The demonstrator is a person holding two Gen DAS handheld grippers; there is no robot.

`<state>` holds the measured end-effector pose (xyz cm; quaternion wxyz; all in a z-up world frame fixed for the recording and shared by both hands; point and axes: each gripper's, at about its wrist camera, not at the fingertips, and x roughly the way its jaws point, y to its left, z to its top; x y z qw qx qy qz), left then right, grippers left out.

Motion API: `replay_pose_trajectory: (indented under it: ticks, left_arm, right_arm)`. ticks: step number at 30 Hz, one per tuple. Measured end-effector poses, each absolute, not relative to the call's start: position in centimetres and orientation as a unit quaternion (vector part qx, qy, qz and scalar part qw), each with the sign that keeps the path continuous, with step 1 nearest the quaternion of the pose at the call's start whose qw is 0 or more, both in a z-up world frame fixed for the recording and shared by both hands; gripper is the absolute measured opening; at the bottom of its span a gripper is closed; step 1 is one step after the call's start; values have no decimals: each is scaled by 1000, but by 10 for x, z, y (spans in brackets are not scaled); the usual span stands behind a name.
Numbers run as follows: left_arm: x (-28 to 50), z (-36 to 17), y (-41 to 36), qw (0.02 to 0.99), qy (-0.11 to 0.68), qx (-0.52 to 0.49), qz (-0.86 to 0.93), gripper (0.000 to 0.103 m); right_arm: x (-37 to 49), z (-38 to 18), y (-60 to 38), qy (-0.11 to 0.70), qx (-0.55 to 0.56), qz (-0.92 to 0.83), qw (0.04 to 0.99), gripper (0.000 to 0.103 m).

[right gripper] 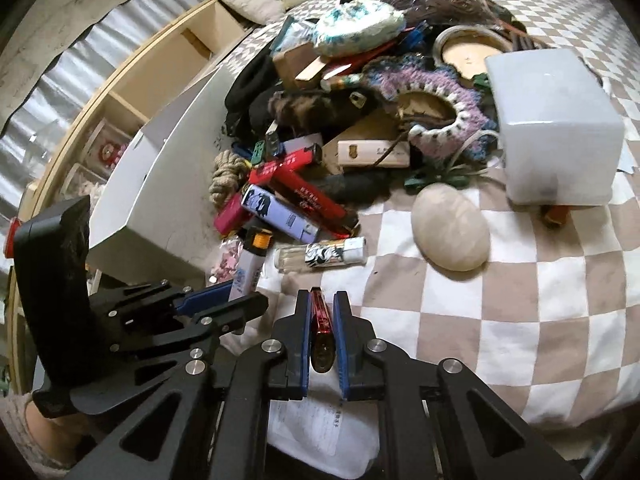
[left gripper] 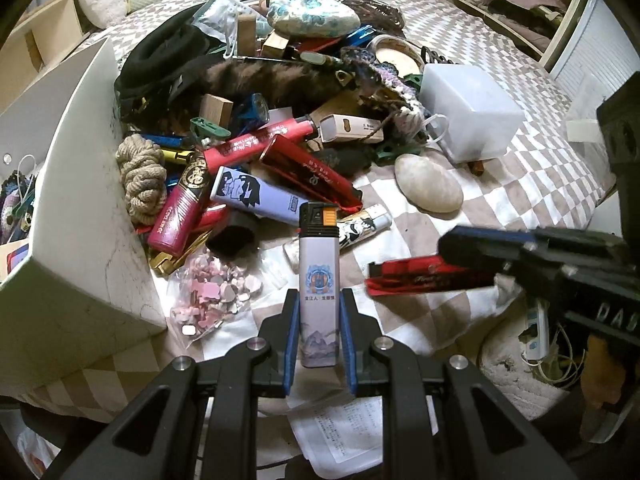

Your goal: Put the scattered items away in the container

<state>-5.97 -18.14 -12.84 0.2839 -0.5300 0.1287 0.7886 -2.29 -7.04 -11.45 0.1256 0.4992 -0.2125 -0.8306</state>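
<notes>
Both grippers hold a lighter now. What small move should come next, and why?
Probably carry the left gripper with its grey lighter leftward, over the white box. Both grippers are shut on lighters, the right gripper on a red lighter, and the box stands closest to the left one.

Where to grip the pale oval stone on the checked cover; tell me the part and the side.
Grip the stone across its narrow middle, coming from above. It lies flat on the checked cover with bare cloth on both long sides, so the fingers should slip down there. Its ends taper and would likely slide out. Both grippers are full now.
</notes>
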Motion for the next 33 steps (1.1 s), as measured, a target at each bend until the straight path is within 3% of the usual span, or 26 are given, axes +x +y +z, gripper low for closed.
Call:
replay_pose_trajectory:
  ticks: [6,12,22,23,24,25,26,29,33]
  left_arm:
    - [-60,-130,-183,282,128,-533,788,19]
    - [-61,-133,-181,284,132,-537,784,19]
    - [-63,-137,-180,282,135,-540,781,19]
    - [-63,-138,-180,283,135,-540,781,19]
    - [-63,-138,-180,283,135,-540,781,19]
    - [-63,-139,-181,283,136,-541,780,19]
    - [-62,-140,-181,283,137,-541,780,19]
    - [-62,-144,-182,280,143,-544,778,19]
    - [-61,-153,-182,270,152,-555,772,19]
  right_arm:
    - [-21,-98,-52,-178,456,-869,77,11]
    - [-21,-117,-34,-186,472,-860,55,12]
    - [-24,-152,11,-317,476,-820,4,12]
    - [-23,-151,13,-322,478,-817,3,20]
    - [-22,-150,14,-325,480,-815,2,51]
    - [-19,-148,17,-337,477,-811,-1,72]
    - [-15,-146,19,-352,472,-808,-1,85]
    - [-9,-145,19,-389,489,-780,27,83]
    - [0,-158,12,-438,525,-728,45,58]
